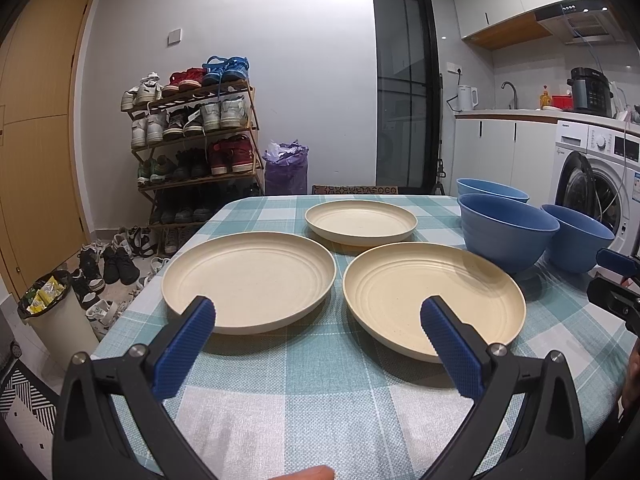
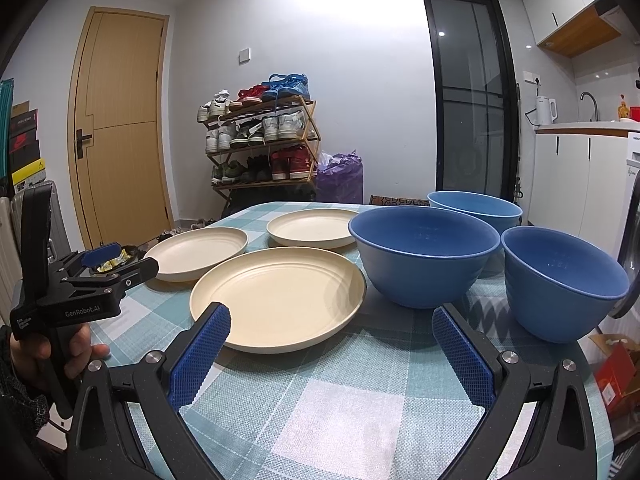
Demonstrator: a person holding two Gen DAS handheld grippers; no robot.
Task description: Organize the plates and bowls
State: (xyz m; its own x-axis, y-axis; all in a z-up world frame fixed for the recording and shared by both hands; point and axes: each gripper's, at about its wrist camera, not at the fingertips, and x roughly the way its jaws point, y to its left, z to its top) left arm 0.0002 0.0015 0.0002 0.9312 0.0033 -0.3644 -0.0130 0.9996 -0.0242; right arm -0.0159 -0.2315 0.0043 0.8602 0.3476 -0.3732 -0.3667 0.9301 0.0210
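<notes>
You held the left hand-held gripper [image 1: 318, 320] low over the near edge of the tabletop [image 1: 320, 400], its jaws spread wide and holding nothing. The right hand-held gripper [image 2: 332, 332] was likewise wide open and empty.

Taking the near right plate [image 1: 434, 300] as the landmark: a 2nd large cream plate [image 1: 248, 280] lay just left of it, apart from it, and a smaller plate [image 1: 360, 222] sat behind it. The 3 blue bowls [image 2: 424, 256] stood to its right, the middle 1 close to its rim, 1 behind that [image 2: 476, 208] and 1 further right [image 2: 564, 284].

Nothing looked stacked yet, so the step in hand was probably a first pickup. To do it well, you would have wanted 1 finger under a plate's rim and 1 above, pinching the near edge, since the plates lie flat on the checked cloth [image 1: 280, 360] and offer little else to grip. The cloth could snag or bunch under a finger. The nearest bowl crowded the landmark plate's right side, so approaching from the near edge seemed safer. Beyond the tabletop, left of the landmark, stood a shoe rack [image 1: 192, 140] and a bin [image 1: 52, 312], neither in the way.
</notes>
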